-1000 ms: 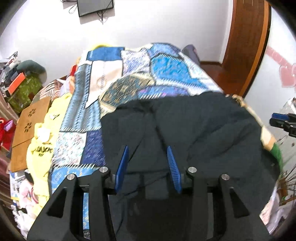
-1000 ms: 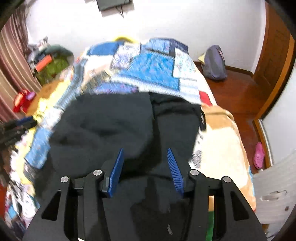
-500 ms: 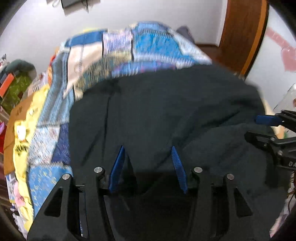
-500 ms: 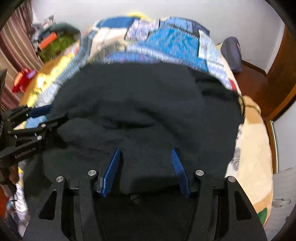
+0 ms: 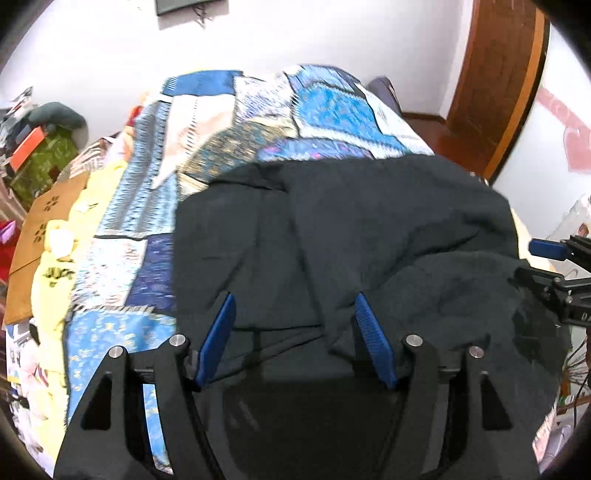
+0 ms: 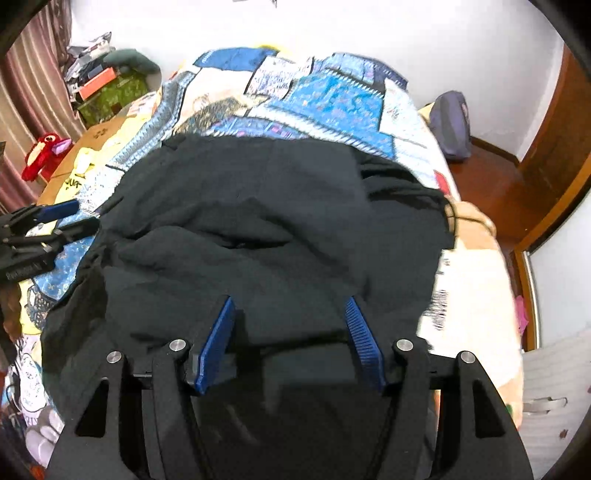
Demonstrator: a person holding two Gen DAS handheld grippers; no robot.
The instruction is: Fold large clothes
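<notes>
The dark garment (image 5: 343, 236) runs under each gripper body at the bottom of both wrist views, so its near hem is hidden. It covers the middle of the patchwork quilt (image 5: 229, 122). In the left wrist view the right gripper (image 5: 554, 258) is cut off by the right edge. The wall screen (image 5: 184, 5) is cropped at the top. The quilt's far patterns are smeared by blur.

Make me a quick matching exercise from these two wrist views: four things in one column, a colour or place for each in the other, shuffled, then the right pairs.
1. garment
2. quilt
3. plush toy
4. bag

a. red, left of the bed
b. on the floor by the far wall
c. dark, spread on the near part of the bed
d. blue patchwork

Pairs: 1-c, 2-d, 3-a, 4-b
</notes>
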